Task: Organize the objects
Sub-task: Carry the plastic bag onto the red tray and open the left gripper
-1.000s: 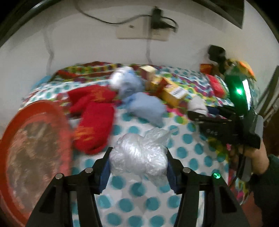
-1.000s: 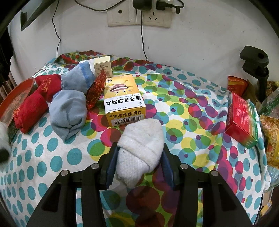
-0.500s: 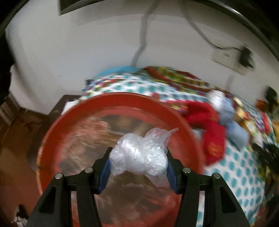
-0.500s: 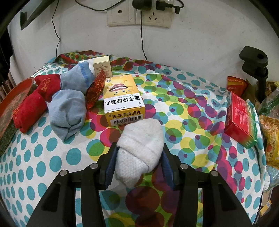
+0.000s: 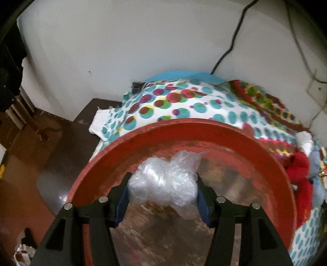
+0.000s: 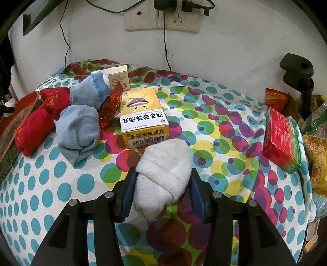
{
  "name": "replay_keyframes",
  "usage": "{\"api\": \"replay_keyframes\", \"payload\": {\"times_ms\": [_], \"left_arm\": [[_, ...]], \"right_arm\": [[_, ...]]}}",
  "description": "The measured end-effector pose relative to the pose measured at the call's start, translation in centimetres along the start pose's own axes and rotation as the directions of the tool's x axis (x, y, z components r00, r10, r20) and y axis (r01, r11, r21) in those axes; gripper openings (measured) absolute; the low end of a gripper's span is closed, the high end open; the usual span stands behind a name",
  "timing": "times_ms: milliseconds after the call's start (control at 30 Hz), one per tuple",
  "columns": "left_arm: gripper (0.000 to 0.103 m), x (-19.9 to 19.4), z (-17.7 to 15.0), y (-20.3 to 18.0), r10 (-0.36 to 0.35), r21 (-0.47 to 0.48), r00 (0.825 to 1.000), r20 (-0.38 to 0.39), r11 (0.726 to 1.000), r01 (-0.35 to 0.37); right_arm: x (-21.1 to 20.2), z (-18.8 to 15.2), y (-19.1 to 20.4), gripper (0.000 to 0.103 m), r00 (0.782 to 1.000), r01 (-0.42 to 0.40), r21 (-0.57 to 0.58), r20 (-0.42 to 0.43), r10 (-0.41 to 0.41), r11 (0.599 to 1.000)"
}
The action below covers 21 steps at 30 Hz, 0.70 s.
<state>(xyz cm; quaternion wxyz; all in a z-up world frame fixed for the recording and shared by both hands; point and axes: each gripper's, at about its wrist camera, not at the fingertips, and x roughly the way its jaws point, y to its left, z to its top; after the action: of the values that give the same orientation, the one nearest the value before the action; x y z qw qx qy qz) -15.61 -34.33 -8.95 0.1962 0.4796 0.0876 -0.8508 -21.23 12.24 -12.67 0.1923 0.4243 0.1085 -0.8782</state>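
Note:
My left gripper (image 5: 162, 184) is shut on a crumpled clear plastic bag (image 5: 163, 182) and holds it over the round red tray (image 5: 184, 131) at the table's left end. My right gripper (image 6: 162, 180) is shut on a rolled white sock (image 6: 163, 174) just above the polka-dot tablecloth (image 6: 51, 184). In the right wrist view, a yellow medicine box (image 6: 143, 116), two rolled blue-grey socks (image 6: 78, 131), red socks (image 6: 38, 120), a red foil packet (image 6: 110, 106) and a small beige box (image 6: 119, 78) lie behind it.
A red and green box (image 6: 283, 139) sits at the table's right edge beside snack bags (image 6: 314, 155) and a black clamp stand (image 6: 298, 69). The red tray edge (image 6: 20, 108) shows at far left. Wall sockets with cables (image 6: 163, 18) hang behind. Brown floor (image 5: 30, 163) lies left of the table.
My left gripper has swung left with the plastic bag, from over the tablecloth to over the red tray, and moved further in. My right gripper has stayed still with the white sock.

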Motion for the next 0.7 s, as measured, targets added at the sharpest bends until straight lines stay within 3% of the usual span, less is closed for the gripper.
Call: {"api": "replay_keyframes", "payload": {"times_ms": [400,700], "left_arm": [[0.065,1.8,-0.2,-0.2,-0.031,0.035,0.997,-0.068,0.999,0.033],[0.066,0.3,0.3,1.6,-0.065,-0.056,0.996,-0.059,0.997,0.062]], "right_arm": [[0.0,-0.1,0.0,0.047,1.000,-0.001,0.001,-0.001,0.001,1.000],[0.1,-0.1,0.0,0.047,1.000,-0.001,0.001,-0.001,0.001,1.000]]}}
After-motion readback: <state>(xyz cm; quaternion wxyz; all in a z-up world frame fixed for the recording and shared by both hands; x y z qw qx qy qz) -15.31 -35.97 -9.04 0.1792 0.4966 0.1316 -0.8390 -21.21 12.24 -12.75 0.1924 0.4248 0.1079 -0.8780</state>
